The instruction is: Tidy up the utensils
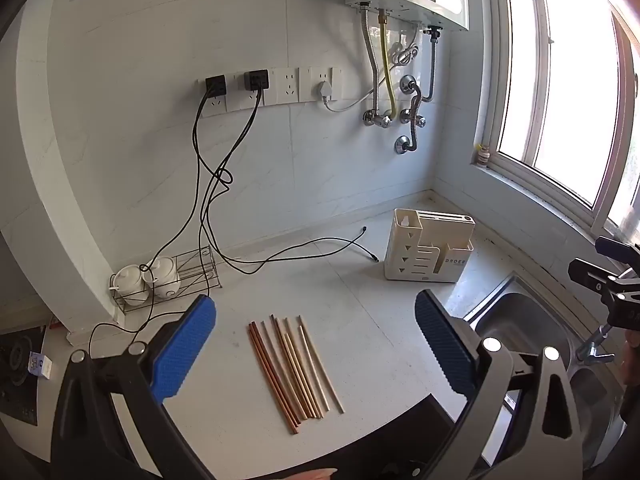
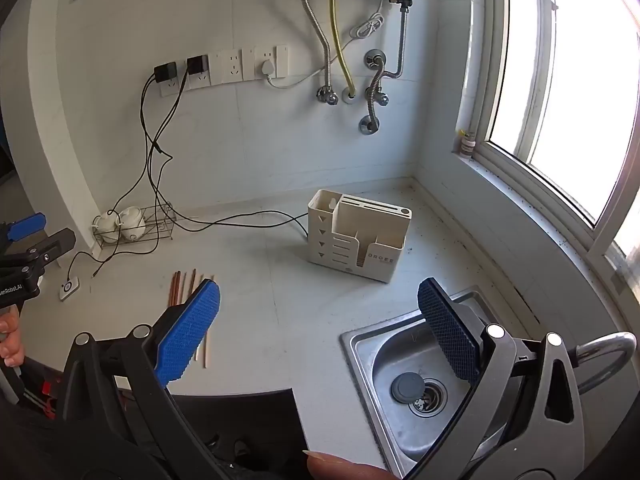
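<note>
Chopsticks (image 1: 294, 372): a bunch of wooden sticks lying flat on the white counter (image 1: 360, 320), side by side and touching.
Which way they point: long way runs from the near edge toward the back wall, leaning a bit left at the far end.
Left gripper (image 1: 316, 344): spread wide, nothing in it; the sticks sit between its blue pads, lower down.
Right gripper (image 2: 320, 328): spread wide, nothing in it; the sticks peek out beside its left pad.
Holder (image 1: 428, 246): cream box standing farther back, well apart from the sticks, near the sink (image 2: 360, 344).
</note>
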Demonstrator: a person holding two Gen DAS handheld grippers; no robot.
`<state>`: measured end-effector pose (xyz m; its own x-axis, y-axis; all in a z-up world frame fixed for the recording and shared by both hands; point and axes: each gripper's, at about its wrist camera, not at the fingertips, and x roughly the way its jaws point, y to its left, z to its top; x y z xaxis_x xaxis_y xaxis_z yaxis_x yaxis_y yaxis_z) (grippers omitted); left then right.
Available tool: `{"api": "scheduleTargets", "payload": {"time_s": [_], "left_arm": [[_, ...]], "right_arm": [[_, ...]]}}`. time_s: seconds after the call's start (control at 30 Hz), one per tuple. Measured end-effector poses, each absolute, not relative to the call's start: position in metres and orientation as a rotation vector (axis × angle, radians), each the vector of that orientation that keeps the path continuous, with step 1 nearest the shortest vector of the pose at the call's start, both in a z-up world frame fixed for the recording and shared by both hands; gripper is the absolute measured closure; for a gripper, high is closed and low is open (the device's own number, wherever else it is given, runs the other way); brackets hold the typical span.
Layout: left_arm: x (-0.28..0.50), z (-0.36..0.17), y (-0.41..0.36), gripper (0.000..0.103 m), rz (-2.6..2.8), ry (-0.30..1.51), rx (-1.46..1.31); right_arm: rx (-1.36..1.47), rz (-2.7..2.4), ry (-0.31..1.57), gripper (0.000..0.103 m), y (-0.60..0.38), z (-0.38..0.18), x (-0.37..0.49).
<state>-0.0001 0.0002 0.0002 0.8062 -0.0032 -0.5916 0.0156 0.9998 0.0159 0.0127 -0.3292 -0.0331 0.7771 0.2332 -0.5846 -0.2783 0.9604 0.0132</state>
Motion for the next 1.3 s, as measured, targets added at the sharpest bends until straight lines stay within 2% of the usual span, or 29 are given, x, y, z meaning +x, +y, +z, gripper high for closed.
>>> {"api": "scheduleTargets", "payload": {"time_s": [1.3], "left_arm": [[-0.003, 0.001, -0.008, 0.005, -0.006, 0.625, 0.037]], "right_arm": [[-0.076, 0.261, 0.607, 0.008, -0.335, -0.032, 0.013]]}}
